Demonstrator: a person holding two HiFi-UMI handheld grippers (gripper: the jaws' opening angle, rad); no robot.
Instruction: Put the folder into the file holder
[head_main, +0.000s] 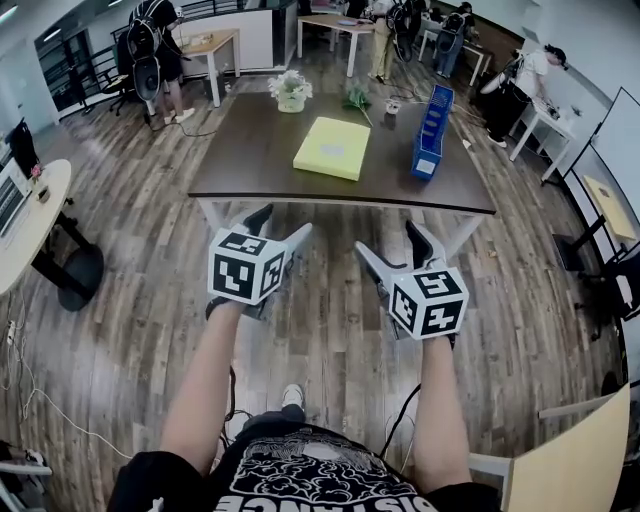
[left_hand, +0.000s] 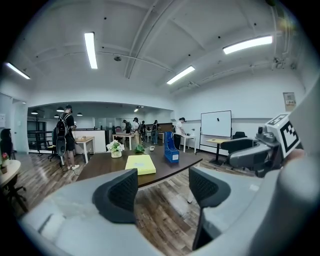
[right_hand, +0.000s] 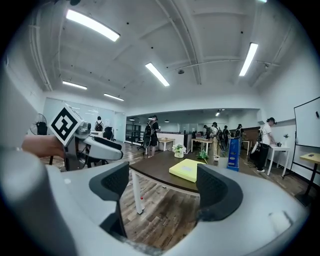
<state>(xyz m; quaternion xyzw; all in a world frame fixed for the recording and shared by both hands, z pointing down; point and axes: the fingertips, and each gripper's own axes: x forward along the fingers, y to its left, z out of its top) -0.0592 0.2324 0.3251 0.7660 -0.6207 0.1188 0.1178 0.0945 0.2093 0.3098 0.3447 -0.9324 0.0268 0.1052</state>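
Your left tool (head_main: 283, 222) and right tool (head_main: 388, 240) both gape wide and hold nothing. On the far tabletop (head_main: 250, 150) the folder (head_main: 333, 147) lies flat, left of the file holder (head_main: 431, 135).

The folder (head_main: 332, 148) is yellow, the file holder (head_main: 431, 135) blue, the table (head_main: 250, 160) dark brown, the marker cubes (head_main: 245, 268) black-and-white.

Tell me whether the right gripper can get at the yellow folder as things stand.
Probably yes, once it moves in: the right gripper hangs over the floor short of the table, jaws apart and empty, and the yellow folder lies flat with nothing in front of it.
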